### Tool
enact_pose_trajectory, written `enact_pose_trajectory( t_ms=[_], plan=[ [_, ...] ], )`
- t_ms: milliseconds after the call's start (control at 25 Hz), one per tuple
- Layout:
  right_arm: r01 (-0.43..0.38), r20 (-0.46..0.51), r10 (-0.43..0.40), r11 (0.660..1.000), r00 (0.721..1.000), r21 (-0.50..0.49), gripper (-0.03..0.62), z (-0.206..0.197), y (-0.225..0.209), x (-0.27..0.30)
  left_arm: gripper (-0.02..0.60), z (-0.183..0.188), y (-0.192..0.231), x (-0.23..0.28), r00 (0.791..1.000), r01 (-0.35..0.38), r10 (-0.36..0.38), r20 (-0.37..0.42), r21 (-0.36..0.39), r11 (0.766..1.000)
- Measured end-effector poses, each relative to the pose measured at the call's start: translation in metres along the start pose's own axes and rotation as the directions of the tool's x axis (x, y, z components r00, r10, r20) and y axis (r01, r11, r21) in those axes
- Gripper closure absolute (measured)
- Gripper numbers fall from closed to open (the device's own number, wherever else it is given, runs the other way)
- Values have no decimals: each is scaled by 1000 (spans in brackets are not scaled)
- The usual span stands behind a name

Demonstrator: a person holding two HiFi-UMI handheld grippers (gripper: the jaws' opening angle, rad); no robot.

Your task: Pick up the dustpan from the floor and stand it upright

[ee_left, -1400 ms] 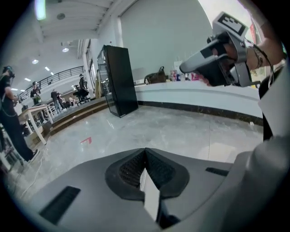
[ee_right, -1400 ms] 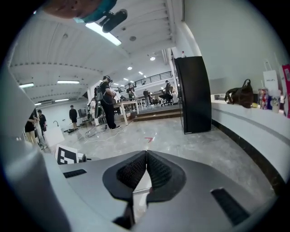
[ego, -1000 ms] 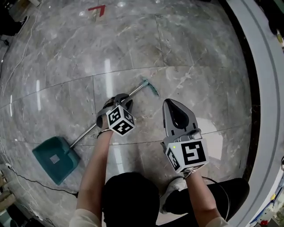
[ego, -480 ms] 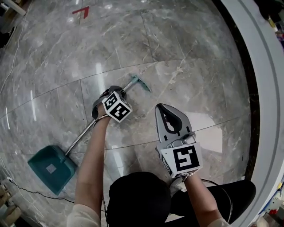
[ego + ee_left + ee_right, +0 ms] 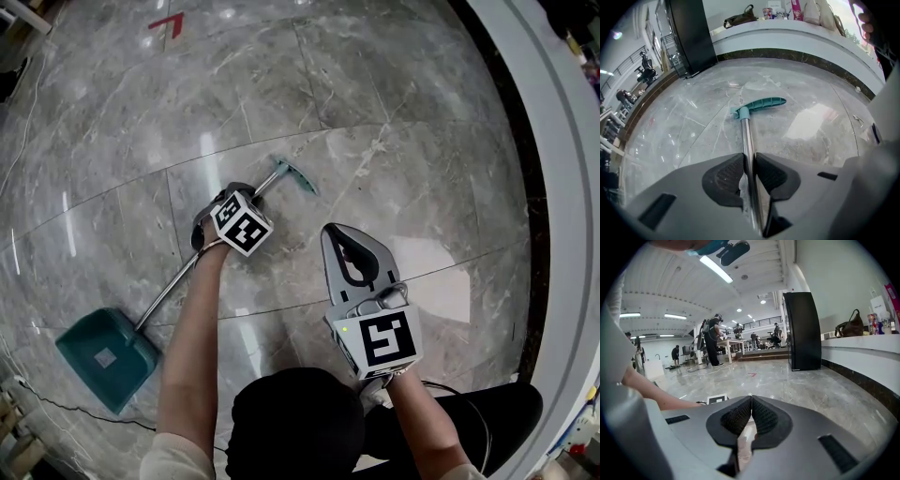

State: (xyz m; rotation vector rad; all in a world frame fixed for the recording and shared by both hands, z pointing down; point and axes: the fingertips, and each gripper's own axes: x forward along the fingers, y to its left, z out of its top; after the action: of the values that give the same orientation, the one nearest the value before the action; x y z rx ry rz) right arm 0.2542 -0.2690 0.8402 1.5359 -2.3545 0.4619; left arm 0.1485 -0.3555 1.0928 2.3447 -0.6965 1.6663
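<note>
Desk: While the dustpan (image 5: 101, 354) lies on the marble floor (image 5: 394, 112), what holds it?
Photographer: The left gripper (image 5: 749, 159), clamped on its metal pole (image 5: 746, 136) just short of the teal grip (image 5: 761, 104) — pan end at the person's left.
Desk: The right gripper (image 5: 751, 401)?
Photographer: Jaws pressed together on nothing, above the floor.

The dustpan (image 5: 98, 352) is showing teal at pan and grip, silver along its pole (image 5: 169, 293), against a grey floor (image 5: 394, 122) veined in white; the grey left gripper (image 5: 750, 161) and right gripper (image 5: 751, 401) are carrying black-and-white marker cubes (image 5: 242, 223), a red arrow (image 5: 167, 22) marking the floor.
</note>
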Motion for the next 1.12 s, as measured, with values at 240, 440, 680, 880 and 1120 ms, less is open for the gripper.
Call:
enact_pose_trajectory(
  t_ms=[240,440,680,880,1120],
  plan=[
    [-29,8,29,999,1000,-16,576,5,8,-2,495,0,2,-15,999,-24,26,40,-50,998],
    [-43,45,44,999,998,-18,576,26,11,-2,495,15,18,-57,990,-64,73,120,-76,995],
    [-116,116,119,993,986,-38,576,73,41,0,495,33,44,-143,961,-104,124,245,-92,990],
    [-230,143,230,973,963,-17,576,134,91,-6,498,35,59,-247,911,-136,185,368,-155,978],
    [-373,144,374,927,916,-37,576,242,182,-61,500,13,58,-386,841,-200,286,460,-228,953]
  ],
)
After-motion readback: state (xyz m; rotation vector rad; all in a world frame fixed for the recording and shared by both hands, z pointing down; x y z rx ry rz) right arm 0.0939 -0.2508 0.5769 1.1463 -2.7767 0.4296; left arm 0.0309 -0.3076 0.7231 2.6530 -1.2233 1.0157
